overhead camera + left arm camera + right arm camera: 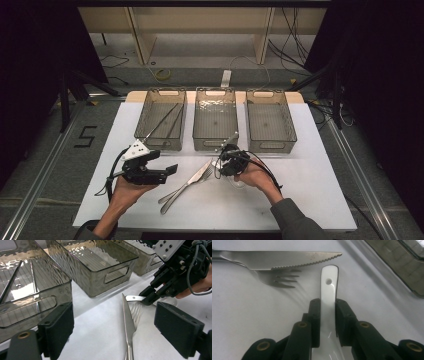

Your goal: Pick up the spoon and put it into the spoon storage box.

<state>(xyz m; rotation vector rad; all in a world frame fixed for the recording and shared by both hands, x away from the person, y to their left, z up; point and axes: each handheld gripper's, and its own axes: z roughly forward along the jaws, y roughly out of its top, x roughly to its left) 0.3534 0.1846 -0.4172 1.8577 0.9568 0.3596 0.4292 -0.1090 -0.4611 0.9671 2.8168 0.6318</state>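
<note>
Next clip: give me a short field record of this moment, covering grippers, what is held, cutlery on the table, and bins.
right gripper: shut on the white spoon handle
white spoon: handle with a hole near its end, pointing toward the knife
left gripper: open, holding nothing
knife: flat on the white table, serrated blade
fork: lying beside the knife, partly under it
left bin: holds thin dark sticks
middle bin: nothing visible inside
right bin: nothing visible inside
</note>
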